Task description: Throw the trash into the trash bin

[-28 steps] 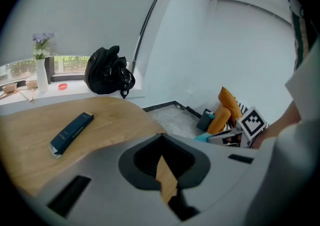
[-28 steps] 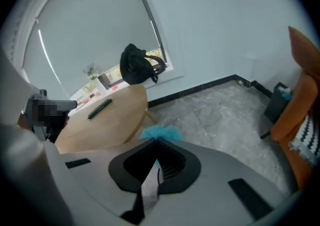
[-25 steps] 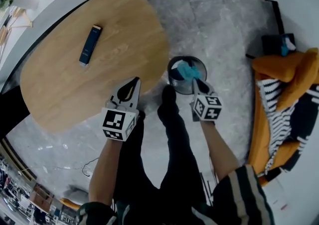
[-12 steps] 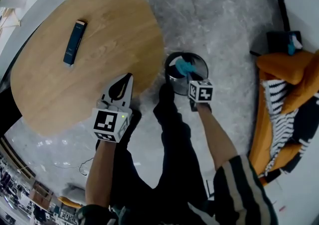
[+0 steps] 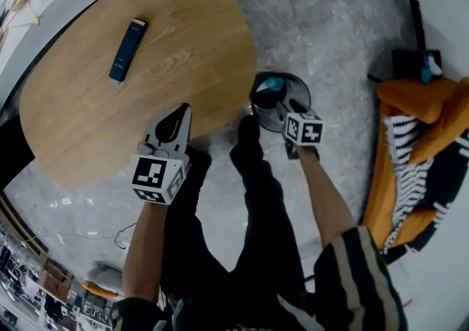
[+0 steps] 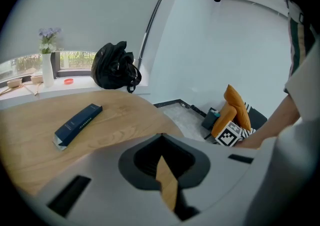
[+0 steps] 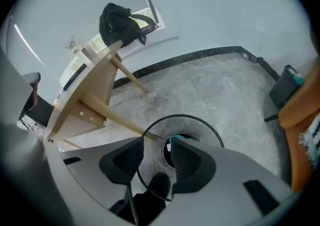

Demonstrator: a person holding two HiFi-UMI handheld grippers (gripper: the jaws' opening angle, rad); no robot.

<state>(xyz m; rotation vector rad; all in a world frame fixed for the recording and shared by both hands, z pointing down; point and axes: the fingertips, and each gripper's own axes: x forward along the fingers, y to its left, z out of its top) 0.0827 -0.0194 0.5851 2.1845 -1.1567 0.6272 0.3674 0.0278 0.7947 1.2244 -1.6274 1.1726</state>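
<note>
Trash [image 7: 176,138] inside bin [image 7: 191,127] shows past empty, opening right tongs [image 7: 157,142], not past pressed-together left tongs [image 6: 161,137].

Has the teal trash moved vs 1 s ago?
Yes. The teal trash sat at the rim of the mesh trash bin in the right claw; now it lies lower, inside the bin. The claw's jaws are opening, nothing between them.

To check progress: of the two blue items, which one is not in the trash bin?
The dark blue box, lying on the wooden table; the teal piece is inside the mesh bin.
</note>
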